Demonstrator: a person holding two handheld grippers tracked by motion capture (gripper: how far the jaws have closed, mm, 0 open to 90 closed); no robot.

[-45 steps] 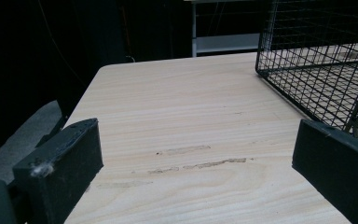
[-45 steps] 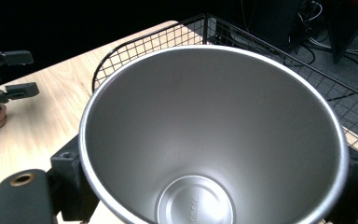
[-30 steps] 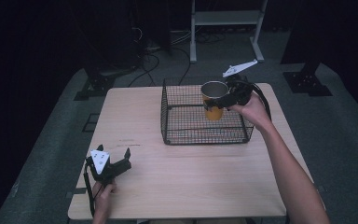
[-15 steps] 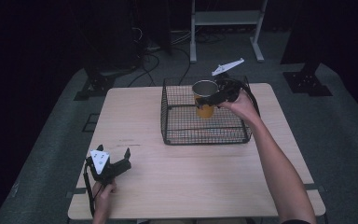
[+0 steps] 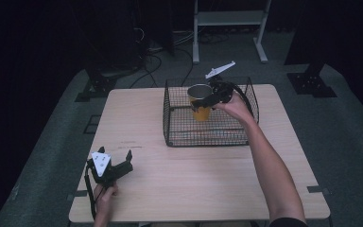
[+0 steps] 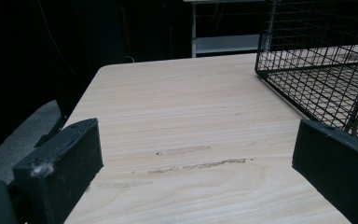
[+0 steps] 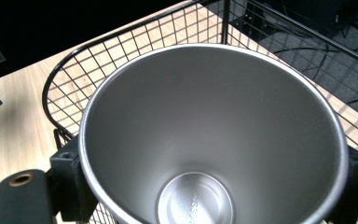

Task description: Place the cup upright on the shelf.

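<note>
My right gripper (image 5: 207,99) clamps one cup (image 5: 200,108), whose lower half the single wire basket (image 5: 179,135) partly screens. My left gripper (image 5: 123,161) rests on the table (image 5: 194,179), jaws wide apart and empty.

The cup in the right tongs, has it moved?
Yes. The cup has shifted left and toward the back of the wire basket, held by the right tongs.

Pale wooden table (image 5: 194,184), white metal rack (image 5: 229,19) behind, cables on floor (image 5: 156,45)

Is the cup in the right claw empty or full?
Empty. The right gripper view looks straight into the cup and shows bare metal down to its bottom.
</note>
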